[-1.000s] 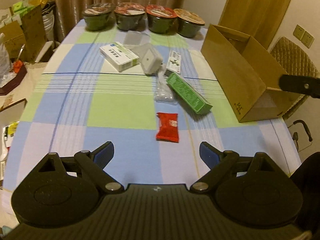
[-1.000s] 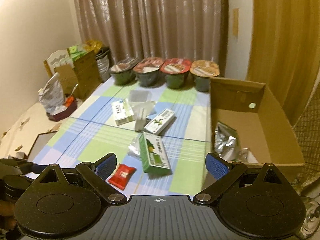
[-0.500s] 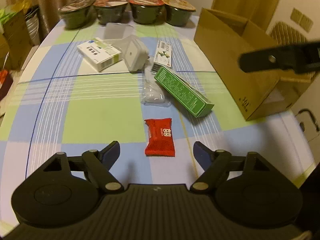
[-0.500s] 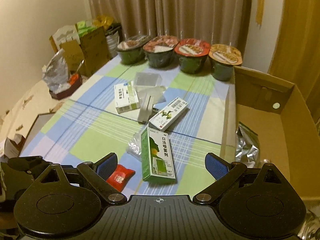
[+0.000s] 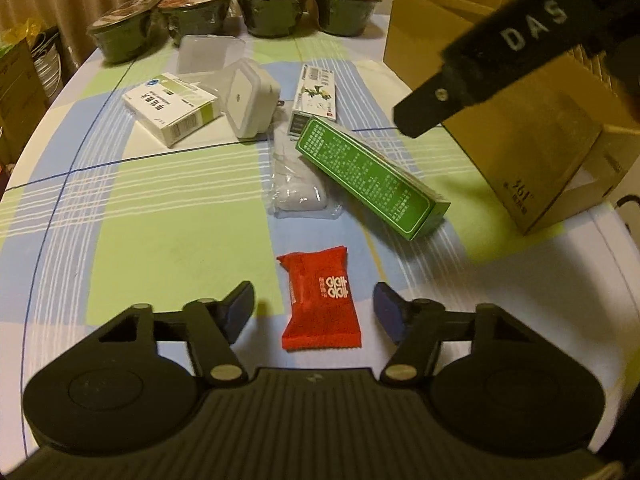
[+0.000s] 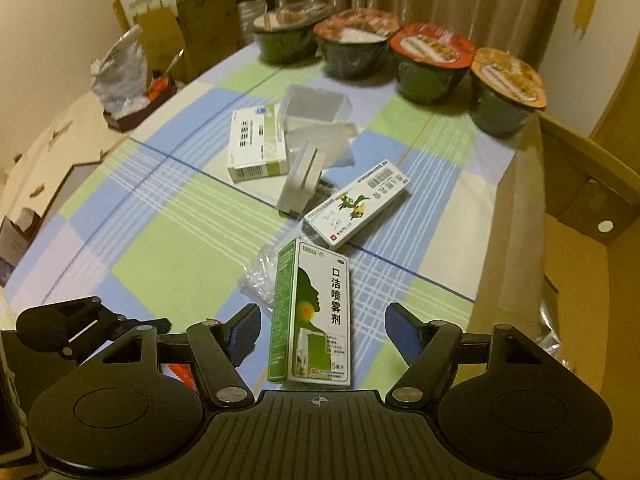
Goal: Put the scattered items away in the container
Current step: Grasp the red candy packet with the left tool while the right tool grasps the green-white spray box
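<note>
Left gripper [image 5: 314,312]: jaws spread wide, low over the bench [image 5: 160,240], with the red candy packet [image 5: 320,304] lying flat between the blue pads; neither pad touches it. Right gripper [image 6: 322,328]: jaws likewise apart, straddling the near end of the green spray box [image 6: 312,316], pads clear of its sides.

Just beyond the candy packet, a clear plastic bag [image 5: 298,188] with something white inside, partly tucked under the green spray box, which in the left view lies on a slant. Further back: a white carton with a plant print [image 6: 356,204], a white square plug-in device [image 5: 250,98], a white-and-green medicine box [image 5: 172,106], and a clear plastic lid [image 5: 210,54].

Far edge of the bench: four sealed dark-green noodle bowls [image 6: 430,62] in a row.

Right side: open cardboard box [image 5: 520,128], standing on the checked cloth near the bench edge. In the right wrist view a silvery foil pouch [image 6: 554,320] lies inside it.

Off the bench, to the left: stacked cartons and a crumpled bag [image 6: 120,68].
</note>
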